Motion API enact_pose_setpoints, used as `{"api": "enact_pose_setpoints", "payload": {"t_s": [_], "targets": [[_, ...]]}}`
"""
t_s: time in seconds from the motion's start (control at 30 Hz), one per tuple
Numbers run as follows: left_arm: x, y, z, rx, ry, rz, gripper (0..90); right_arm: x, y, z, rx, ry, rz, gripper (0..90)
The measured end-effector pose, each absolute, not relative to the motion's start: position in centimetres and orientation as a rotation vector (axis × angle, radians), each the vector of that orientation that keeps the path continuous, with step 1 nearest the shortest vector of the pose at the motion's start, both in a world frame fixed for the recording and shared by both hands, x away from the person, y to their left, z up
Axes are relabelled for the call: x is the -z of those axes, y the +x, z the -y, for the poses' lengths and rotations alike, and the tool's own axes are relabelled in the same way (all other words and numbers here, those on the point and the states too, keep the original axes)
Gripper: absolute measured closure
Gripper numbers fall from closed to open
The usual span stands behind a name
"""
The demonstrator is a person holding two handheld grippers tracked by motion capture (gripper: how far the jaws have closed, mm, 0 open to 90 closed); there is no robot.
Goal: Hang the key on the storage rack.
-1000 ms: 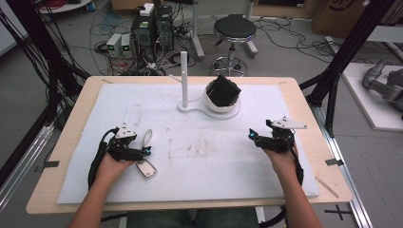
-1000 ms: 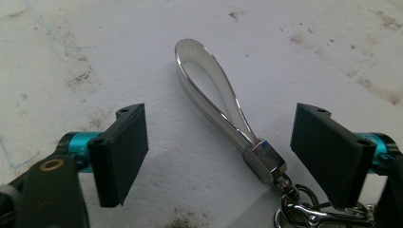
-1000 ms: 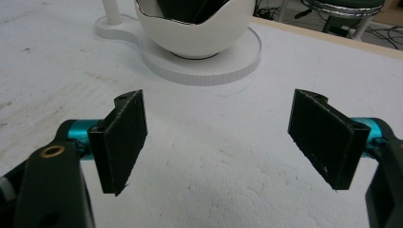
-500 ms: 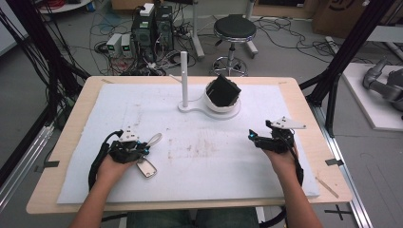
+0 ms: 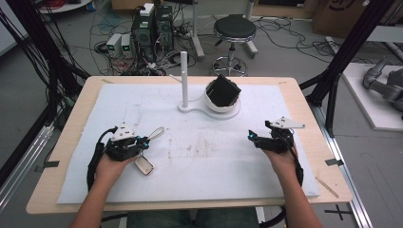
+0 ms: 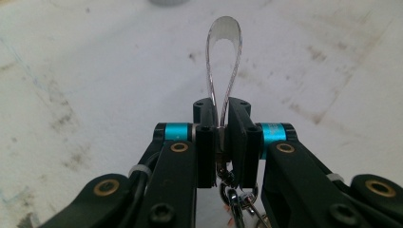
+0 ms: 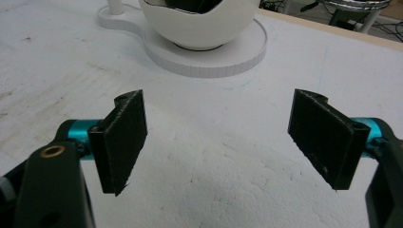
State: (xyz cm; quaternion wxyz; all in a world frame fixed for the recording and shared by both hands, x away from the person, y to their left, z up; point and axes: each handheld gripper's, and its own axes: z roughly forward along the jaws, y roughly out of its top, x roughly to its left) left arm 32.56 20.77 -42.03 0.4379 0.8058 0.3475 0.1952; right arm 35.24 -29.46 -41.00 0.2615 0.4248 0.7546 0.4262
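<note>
A thin, glossy strap loop (image 6: 224, 71) sticks out ahead of the left gripper (image 6: 221, 124), whose jaws pinch its base, with metal key rings (image 6: 233, 190) and a pale fob (image 5: 144, 164) hanging beneath them. The right gripper (image 7: 218, 137) holds its ribbed black jaws spread wide over the scuffed white foam mat (image 7: 228, 161); beyond them a smooth round white bowl (image 7: 204, 23) sits on its flat stand (image 7: 223, 54)

A round black stool (image 5: 235, 28) stands on the cable-strewn grey floor (image 5: 285, 47) behind the wooden table (image 5: 304, 102).
</note>
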Motion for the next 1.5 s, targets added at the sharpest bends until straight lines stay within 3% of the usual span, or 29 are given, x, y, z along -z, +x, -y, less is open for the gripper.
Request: {"api": "enact_pose_setpoints", "payload": {"t_s": [0.57, 1.5], "targets": [[34.8, 34.9, -18.1, -0.606, 1.773, -0.804, 81.4, 41.0, 35.3, 29.7, -1.180, 1.167, -2.025, 21.0], [28.7, 41.0, -12.7, -0.747, 1.803, -0.786, 81.4, 41.0, 35.4, 29.8, -1.174, 1.172, -2.025, 21.0]]}}
